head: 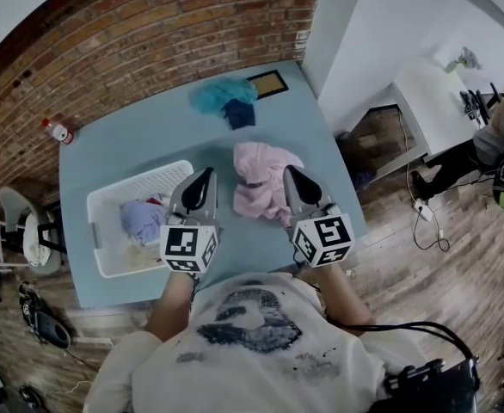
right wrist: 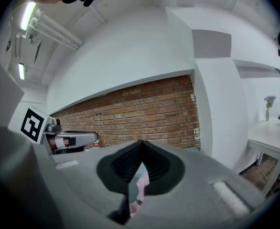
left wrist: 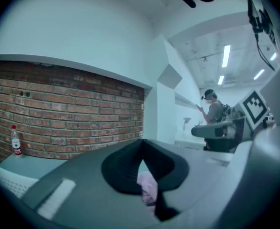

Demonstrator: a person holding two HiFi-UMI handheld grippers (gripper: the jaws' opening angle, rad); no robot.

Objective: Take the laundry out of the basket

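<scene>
left claw (head: 206,174) and right claw (head: 289,172) hover pinched together, empty, by the pink garment (head: 261,177) at mid-frame on the desk (head: 140,140). the basket (head: 140,181) at left holds more laundry; the next move likely needs a claw opened over its lavender cloth (head: 140,219).

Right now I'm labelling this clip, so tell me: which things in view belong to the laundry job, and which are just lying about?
Job: white basket, lavender garment in it, pink garment on the table, teal cloth and dark blue cloth farther back (likely laundry), left gripper and right gripper, both shut.
Lying about: red-capped bottle, picture frame.
</scene>
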